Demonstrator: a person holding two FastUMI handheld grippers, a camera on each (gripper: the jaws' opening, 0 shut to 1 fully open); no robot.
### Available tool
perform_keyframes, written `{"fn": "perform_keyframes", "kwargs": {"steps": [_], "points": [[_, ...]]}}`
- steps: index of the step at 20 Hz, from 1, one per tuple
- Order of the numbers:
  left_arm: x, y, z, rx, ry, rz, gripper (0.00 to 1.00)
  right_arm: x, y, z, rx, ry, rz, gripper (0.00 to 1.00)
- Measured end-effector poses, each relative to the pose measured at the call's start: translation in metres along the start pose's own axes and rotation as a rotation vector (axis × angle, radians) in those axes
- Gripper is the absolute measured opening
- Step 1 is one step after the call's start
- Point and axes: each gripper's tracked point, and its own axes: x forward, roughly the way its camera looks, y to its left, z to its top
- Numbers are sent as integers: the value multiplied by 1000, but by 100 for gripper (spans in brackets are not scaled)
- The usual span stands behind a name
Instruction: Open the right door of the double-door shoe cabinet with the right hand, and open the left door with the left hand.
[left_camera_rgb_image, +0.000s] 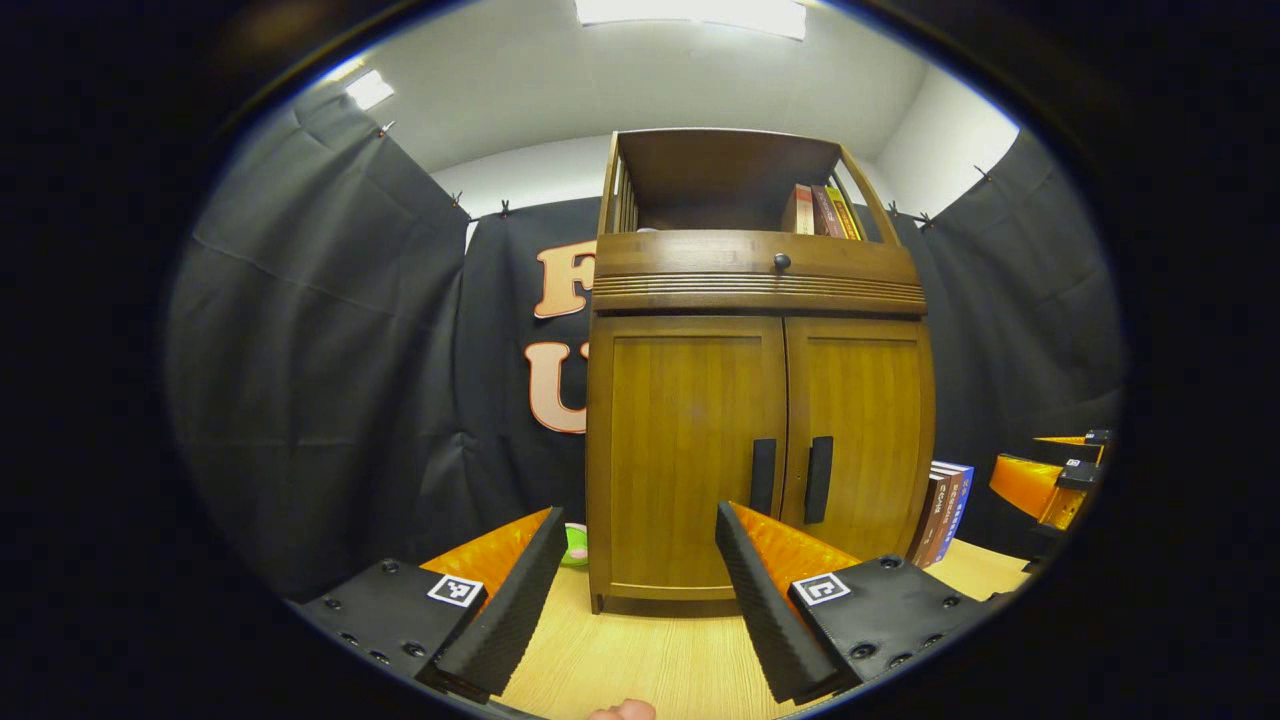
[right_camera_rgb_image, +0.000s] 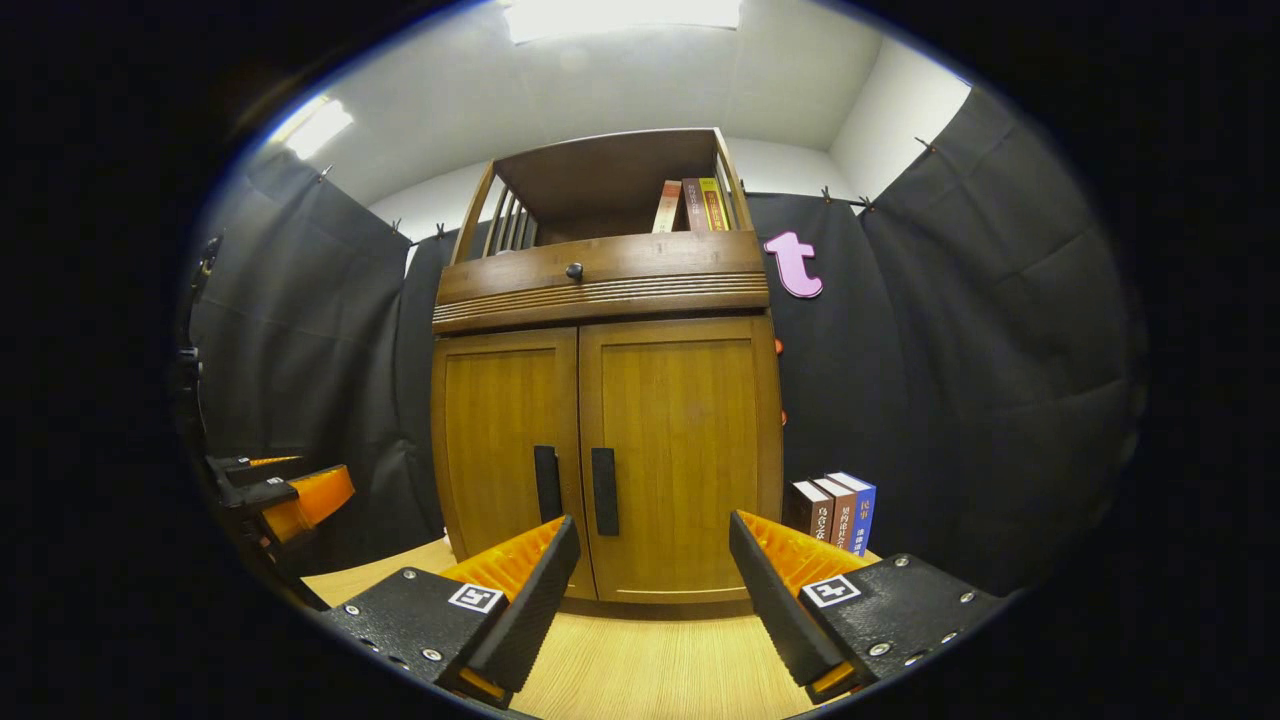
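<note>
Both doors shut. I hold the left gripper spread, short of the left door; the right gripper spread likewise, facing the right door, touching neither handle.

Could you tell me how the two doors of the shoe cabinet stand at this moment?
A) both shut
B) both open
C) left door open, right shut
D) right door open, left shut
A: in the right gripper view the left door and the right door lie flush side by side, and both the right gripper and the left gripper are open, short of the handles.
</note>
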Motion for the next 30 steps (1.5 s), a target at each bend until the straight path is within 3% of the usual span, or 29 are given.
{"fn": "perform_keyframes", "kwargs": {"steps": [7,8,9,14,19,20,21,25,26,29,30], "points": [[-11,3,4,0,0,8,97,33,14,25,-29,-47,35,93],[-14,4,3,0,3,8,97,44,18,26,-41,-46,38,100],[-15,5,4,3,9,10,97,57,22,24,-50,-38,48,93],[-20,9,5,0,12,30,96,138,38,-5,-85,22,80,93],[-37,25,7,14,9,54,97,214,50,-33,-36,79,74,93],[-37,29,8,14,5,65,96,231,50,-41,-31,88,72,100],[-37,33,8,13,4,77,99,241,51,-49,-28,119,74,93],[-37,51,10,25,-3,130,99,273,47,-77,-35,188,45,93],[-36,57,11,27,-4,141,94,276,47,-82,-26,194,33,93],[-31,69,11,23,-7,166,94,284,48,-93,-13,192,28,93],[-29,70,10,24,-4,168,99,286,49,-95,-21,189,29,93]]}}
